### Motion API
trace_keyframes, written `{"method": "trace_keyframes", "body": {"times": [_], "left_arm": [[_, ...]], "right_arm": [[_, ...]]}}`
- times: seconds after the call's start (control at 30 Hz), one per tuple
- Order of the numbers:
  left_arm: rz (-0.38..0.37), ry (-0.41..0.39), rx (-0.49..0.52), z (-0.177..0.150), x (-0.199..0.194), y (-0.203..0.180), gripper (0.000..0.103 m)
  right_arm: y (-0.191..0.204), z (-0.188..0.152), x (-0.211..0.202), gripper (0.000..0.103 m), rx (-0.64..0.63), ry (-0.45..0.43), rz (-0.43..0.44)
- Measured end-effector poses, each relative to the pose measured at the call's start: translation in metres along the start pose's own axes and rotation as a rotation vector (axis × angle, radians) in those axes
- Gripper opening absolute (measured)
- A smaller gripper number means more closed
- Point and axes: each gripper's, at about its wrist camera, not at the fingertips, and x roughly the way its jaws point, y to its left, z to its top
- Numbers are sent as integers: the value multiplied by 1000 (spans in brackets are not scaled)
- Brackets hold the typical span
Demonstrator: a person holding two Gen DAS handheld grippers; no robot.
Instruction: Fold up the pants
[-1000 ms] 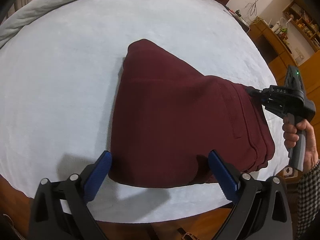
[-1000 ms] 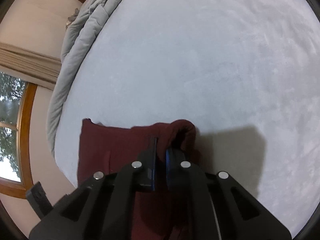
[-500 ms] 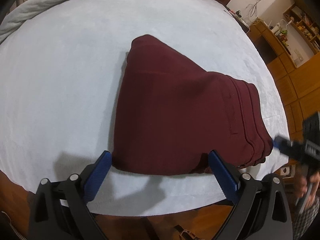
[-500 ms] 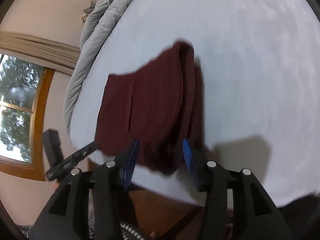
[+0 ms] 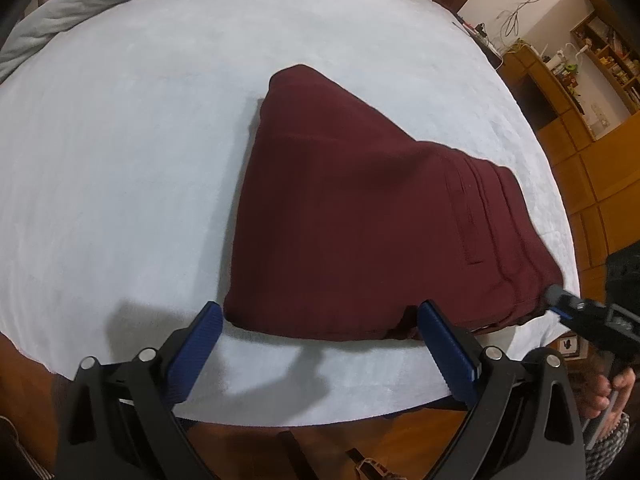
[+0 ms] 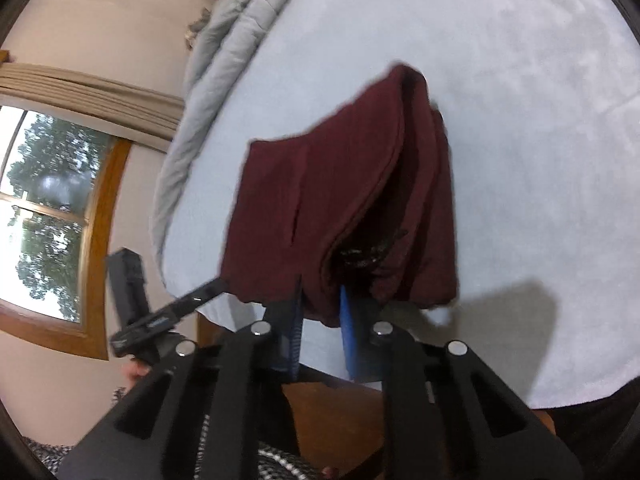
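Maroon knit, thick and soft: one pair of pants [image 5: 360,216] lies folded in a rough wedge at the centre of the left wrist view, on a pale blue, finely napped sheet [image 5: 120,160]. Stitched bands and a pocket slit run along its right side. One grey quilt [image 5: 80,0] is bunched along the top edge. The left gripper [image 5: 320,312] fills the bottom of the frame, black arms with two ribbed blue pads [image 5: 200,340] standing wide apart, either side of the pants' near edge and gripping nothing. At the lower right the right gripper [image 5: 560,300] meets the pants' corner; one hand [image 5: 604,396] holds its handle, above a checked sleeve [image 5: 608,440]. Wooden cabinets [image 5: 600,180] and one shelf unit line the right edge.

In the right wrist view the same pants [image 6: 340,200] sit in the middle of the frame, showing several stacked layers at the open end. The right gripper [image 6: 322,312] has just been closing, and its two blue pads [image 6: 347,320] stand close together with the lowest fold of fabric clamped between them. The left gripper [image 6: 172,312] reaches in from the left, its tip just beside the pants' corner. One wood-framed window [image 6: 48,216] and the quilt [image 6: 224,40] fill the left.
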Motion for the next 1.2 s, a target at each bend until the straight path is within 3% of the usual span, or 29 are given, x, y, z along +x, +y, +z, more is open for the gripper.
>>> {"method": "trace_keyframes", "body": {"times": [0.17, 0.33, 0.4, 0.63, 0.83, 0.9, 0.93, 0.97, 1.03, 1.13, 1.2], "left_arm": [[4, 5, 3, 3, 3, 5, 99], [-12, 20, -35, 2, 6, 13, 99], [-4, 19, -34, 1, 5, 13, 99], [-14, 18, -23, -2, 3, 12, 99], [-9, 33, -16, -9, 5, 12, 99], [-7, 35, -17, -9, 5, 11, 99], [-5, 33, -18, -9, 5, 11, 99], [-5, 31, -19, -9, 5, 11, 99], [-4, 29, -22, -9, 4, 12, 99], [-3, 20, -22, -8, 4, 11, 99], [-17, 21, -23, -8, 4, 11, 99]], "right_arm": [[-21, -8, 12, 14, 24, 49, -129], [-33, -14, 24, 15, 70, 46, -101], [-26, -12, 20, 20, 46, 42, -101], [-12, -19, 5, 63, 53, 37, -87], [-37, -30, 30, 74, 253, 59, 35], [-44, -28, 39, 72, 304, 66, 63], [-45, -25, 42, 64, 312, 58, 91], [-44, -23, 44, 48, 311, 58, 113], [-41, -18, 45, 30, 300, 55, 89], [-30, -11, 29, 21, 233, 7, 95], [-22, -6, 17, 20, 183, -33, 53]]}}
